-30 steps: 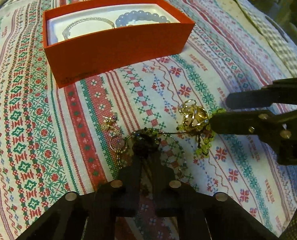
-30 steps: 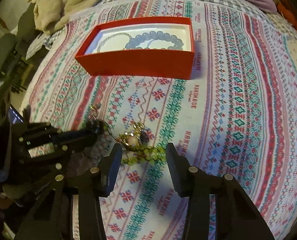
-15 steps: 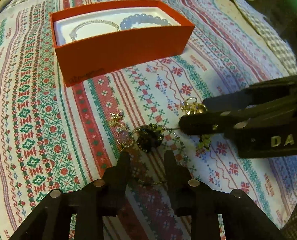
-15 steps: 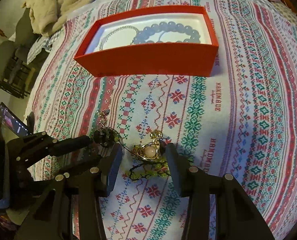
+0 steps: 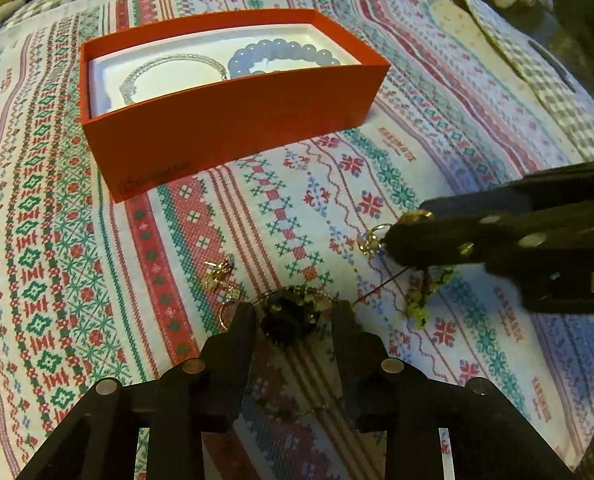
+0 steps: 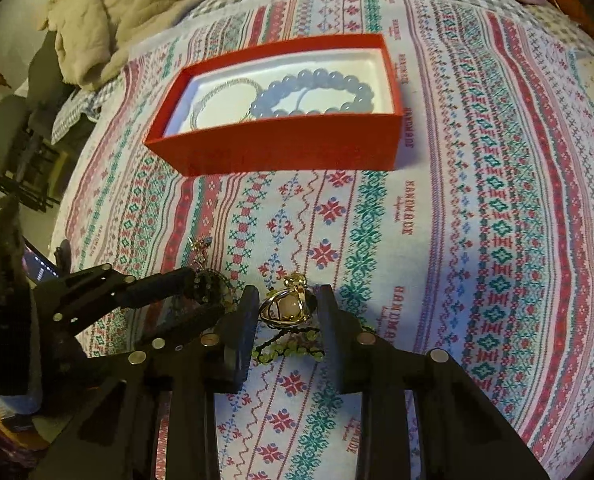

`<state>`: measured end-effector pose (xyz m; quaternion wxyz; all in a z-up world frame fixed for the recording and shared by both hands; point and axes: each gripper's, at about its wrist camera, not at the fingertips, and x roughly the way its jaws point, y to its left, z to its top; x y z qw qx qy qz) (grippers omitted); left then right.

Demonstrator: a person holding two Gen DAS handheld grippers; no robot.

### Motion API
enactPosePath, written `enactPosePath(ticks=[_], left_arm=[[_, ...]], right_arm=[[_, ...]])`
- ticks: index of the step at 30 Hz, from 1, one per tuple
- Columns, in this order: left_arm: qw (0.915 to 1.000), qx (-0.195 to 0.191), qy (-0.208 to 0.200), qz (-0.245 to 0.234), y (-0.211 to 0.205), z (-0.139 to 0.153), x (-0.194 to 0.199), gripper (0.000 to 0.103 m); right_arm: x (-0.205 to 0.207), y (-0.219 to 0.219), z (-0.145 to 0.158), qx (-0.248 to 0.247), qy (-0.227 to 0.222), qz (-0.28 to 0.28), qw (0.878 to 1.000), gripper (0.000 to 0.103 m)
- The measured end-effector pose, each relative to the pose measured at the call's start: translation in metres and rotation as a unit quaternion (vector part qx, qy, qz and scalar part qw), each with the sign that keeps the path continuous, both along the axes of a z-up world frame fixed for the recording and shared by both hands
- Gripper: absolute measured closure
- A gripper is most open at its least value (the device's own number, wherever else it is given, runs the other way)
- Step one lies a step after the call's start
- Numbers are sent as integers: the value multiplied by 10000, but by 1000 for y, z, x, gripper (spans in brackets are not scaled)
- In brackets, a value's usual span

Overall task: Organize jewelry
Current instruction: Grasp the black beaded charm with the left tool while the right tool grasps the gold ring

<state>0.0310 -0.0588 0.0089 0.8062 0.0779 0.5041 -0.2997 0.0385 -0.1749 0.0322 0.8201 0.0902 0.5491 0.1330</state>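
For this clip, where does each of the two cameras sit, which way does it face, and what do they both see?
Left wrist: sits on the left gripper, facing forward over the patterned cloth toward the red box; its own fingers bracket a dark bead cluster.
Right wrist: sits on the right gripper, facing the same box; its fingers flank a gold pendant.
Shared: box, blue bead bracelet, and each other's gripper.
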Motion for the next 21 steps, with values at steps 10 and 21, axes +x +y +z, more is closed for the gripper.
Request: enactPosePath(ticks=[10,21], left_arm=[[9997,98,-155,155,-3,0,6,80],[9986,-297,-346,281,16,32,2,80]], right_arm=[[-10,-13,22,133,-398,-11,9991,72],[-22,-14,59,184,-1142,200,9931,71]])
